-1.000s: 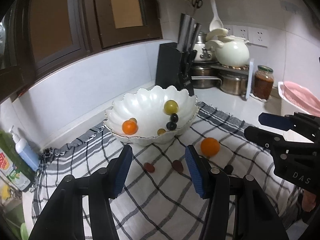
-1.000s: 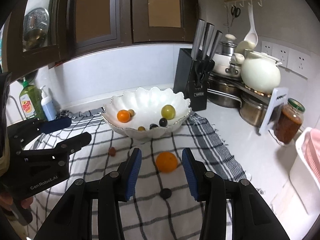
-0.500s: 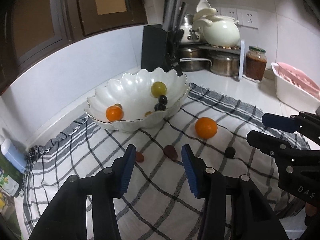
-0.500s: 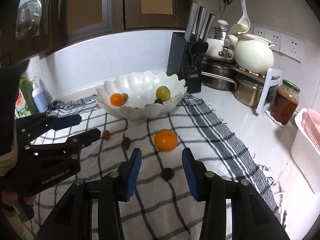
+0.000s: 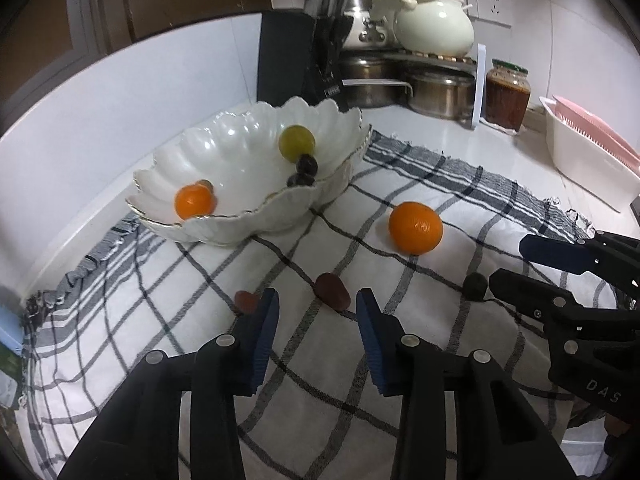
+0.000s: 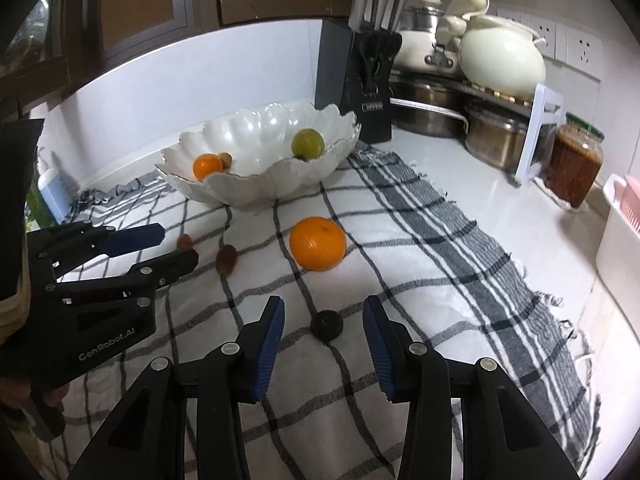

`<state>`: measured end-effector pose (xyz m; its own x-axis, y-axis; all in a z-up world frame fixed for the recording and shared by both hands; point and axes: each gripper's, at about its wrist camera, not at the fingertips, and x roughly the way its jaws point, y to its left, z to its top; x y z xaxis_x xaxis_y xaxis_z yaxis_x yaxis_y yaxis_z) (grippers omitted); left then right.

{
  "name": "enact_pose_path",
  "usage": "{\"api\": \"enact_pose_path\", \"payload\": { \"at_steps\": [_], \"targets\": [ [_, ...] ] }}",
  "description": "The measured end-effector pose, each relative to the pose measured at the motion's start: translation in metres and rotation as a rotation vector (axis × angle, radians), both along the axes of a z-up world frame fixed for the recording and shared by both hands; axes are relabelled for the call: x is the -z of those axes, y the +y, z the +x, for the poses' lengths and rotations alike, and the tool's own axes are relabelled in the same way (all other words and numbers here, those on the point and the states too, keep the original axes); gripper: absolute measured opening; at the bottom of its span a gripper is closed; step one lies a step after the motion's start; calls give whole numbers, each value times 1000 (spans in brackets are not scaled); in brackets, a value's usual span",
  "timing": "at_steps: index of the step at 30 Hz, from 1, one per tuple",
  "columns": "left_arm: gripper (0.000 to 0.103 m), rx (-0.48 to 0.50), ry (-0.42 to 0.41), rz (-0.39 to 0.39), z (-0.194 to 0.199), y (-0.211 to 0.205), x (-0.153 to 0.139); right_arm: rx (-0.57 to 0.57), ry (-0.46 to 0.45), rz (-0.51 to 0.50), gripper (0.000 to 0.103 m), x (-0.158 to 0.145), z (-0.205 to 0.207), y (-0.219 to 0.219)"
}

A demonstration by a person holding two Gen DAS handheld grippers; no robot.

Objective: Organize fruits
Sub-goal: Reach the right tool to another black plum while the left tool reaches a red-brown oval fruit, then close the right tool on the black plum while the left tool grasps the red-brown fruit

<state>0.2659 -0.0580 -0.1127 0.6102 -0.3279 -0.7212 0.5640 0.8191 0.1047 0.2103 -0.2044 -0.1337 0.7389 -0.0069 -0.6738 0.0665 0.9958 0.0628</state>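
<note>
A white scalloped bowl (image 5: 240, 148) (image 6: 256, 184) on a checked cloth holds a small orange (image 5: 193, 202), a green grape (image 5: 296, 142) and dark grapes (image 5: 307, 165). On the cloth lie a large orange (image 5: 416, 227) (image 6: 318, 243), a red-brown date (image 5: 332, 291) (image 6: 227, 258), a smaller red fruit (image 5: 246, 300) (image 6: 184, 241) and a dark grape (image 5: 475, 286) (image 6: 327, 324). My left gripper (image 5: 318, 312) is open, low over the cloth, the date just ahead between its fingers. My right gripper (image 6: 323, 320) is open with the dark grape between its fingertips.
A black knife block (image 6: 354, 80) stands behind the bowl. Steel pots (image 6: 428, 108), a white teapot (image 6: 502, 56) and a sauce jar (image 6: 574, 166) sit at the back right. A white-and-pink rack (image 5: 592, 156) is at the far right. A soap bottle (image 6: 50, 188) stands at the left.
Both grippers have moved down and forward towards the cloth. The date now lies close ahead of the left fingers and the dark grape between the right fingertips. Both stay open.
</note>
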Motion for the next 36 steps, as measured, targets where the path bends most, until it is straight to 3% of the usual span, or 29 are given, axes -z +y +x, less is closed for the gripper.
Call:
{"api": "enact_pose_path", "payload": {
  "at_steps": [24, 36],
  "targets": [
    [30, 1, 114, -3, 35, -19, 30, 2, 81, 43, 31, 29, 24, -7],
    [24, 2, 132, -11, 38, -21, 36, 7, 106, 31, 23, 36, 26, -7]
  ]
}}
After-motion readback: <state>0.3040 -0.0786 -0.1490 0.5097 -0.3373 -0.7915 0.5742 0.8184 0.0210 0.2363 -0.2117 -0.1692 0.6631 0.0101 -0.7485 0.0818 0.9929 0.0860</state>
